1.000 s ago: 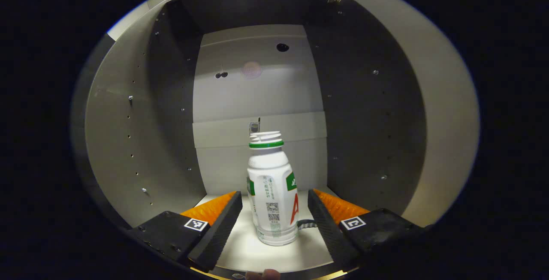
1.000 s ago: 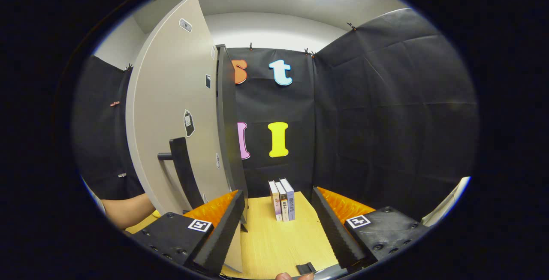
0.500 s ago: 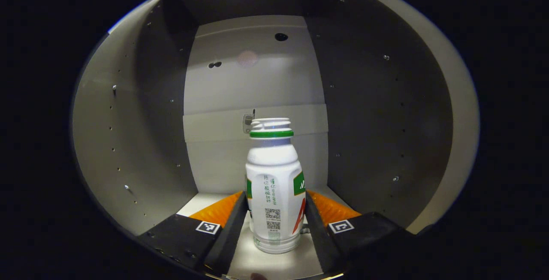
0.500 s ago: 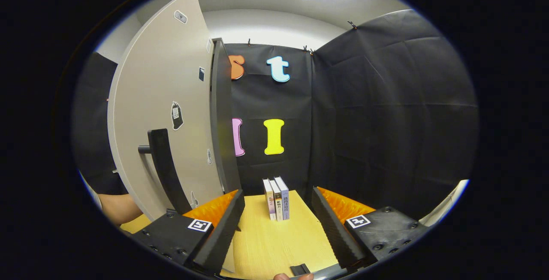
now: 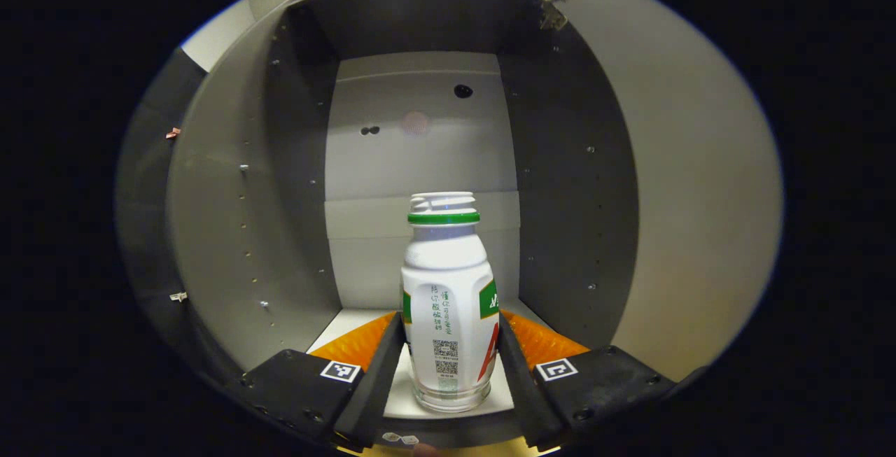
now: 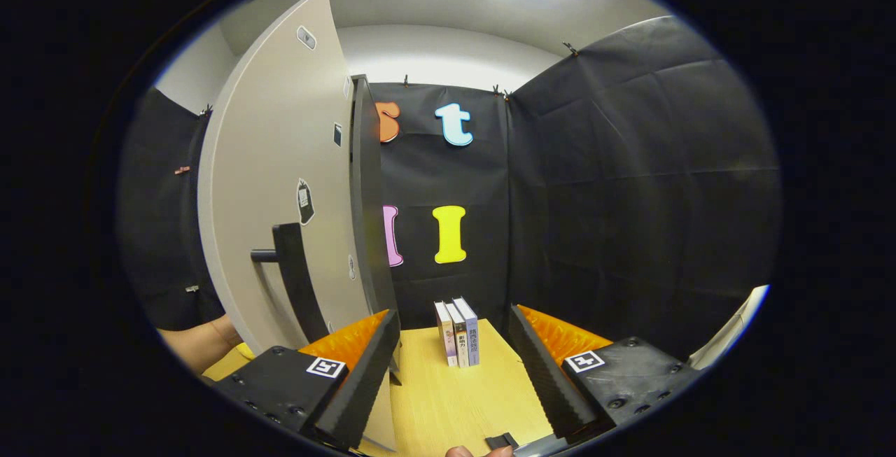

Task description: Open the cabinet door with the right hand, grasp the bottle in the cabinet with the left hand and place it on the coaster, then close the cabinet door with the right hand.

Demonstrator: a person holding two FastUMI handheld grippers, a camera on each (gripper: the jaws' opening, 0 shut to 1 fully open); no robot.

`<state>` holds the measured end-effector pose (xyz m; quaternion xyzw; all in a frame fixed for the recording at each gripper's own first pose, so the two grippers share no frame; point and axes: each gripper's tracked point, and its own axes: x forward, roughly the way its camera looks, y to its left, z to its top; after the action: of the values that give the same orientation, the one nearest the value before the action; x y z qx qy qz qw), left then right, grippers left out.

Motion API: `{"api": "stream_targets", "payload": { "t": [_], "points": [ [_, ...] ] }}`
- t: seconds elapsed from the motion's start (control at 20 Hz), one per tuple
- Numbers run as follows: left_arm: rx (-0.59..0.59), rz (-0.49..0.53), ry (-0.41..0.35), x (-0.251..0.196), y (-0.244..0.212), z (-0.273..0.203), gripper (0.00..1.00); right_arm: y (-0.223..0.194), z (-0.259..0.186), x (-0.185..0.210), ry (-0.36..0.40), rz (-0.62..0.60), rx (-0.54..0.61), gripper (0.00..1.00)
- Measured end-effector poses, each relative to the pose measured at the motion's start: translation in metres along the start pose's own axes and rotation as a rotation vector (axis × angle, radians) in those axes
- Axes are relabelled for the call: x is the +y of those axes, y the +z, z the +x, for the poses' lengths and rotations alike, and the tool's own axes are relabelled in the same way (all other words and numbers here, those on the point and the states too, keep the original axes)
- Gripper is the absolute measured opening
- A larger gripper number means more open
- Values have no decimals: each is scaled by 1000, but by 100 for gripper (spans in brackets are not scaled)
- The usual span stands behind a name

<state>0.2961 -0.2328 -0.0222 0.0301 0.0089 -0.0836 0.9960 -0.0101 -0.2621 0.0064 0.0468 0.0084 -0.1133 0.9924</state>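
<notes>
In the left gripper view a white bottle (image 5: 448, 303) with a green neck ring and no cap stands upright at the front of the cabinet floor (image 5: 350, 324). My left gripper (image 5: 448, 373) is shut on the bottle, both fingers pressing its lower body. The cabinet's grey walls surround it, and the open door (image 5: 686, 198) shows at the right. In the right gripper view the open door (image 6: 280, 184) stands at the left with its dark handle (image 6: 297, 282) facing me. My right gripper (image 6: 455, 366) is open and holds nothing, to the right of the door's edge.
Three books (image 6: 458, 331) stand upright on the wooden table (image 6: 441, 401) ahead of the right gripper. A person's forearm (image 6: 199, 341) reaches behind the door at lower left. Black cloth walls close the booth behind and to the right.
The left gripper closed on the bottle and has drawn it back toward the cabinet's front edge. The right gripper shifted slightly beside the door and stayed open.
</notes>
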Motion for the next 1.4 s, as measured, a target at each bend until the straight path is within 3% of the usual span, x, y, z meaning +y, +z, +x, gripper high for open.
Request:
{"api": "stream_targets", "payload": {
  "t": [0.4,0.7,1.15,1.4],
  "points": [
    [-2,-9,46,64,-20,-113,76,-8,-22,9,-14,-50,-27,98],
    [3,-3,87,109,-74,-185,76,1,-29,18,-15,-51,-49,98],
    [-22,9,59,144,-162,-250,76,12,-31,28,-30,-38,-81,98],
    [-29,-46,46,155,-217,-275,76,14,-34,30,-46,-37,-99,98]
  ]
}}
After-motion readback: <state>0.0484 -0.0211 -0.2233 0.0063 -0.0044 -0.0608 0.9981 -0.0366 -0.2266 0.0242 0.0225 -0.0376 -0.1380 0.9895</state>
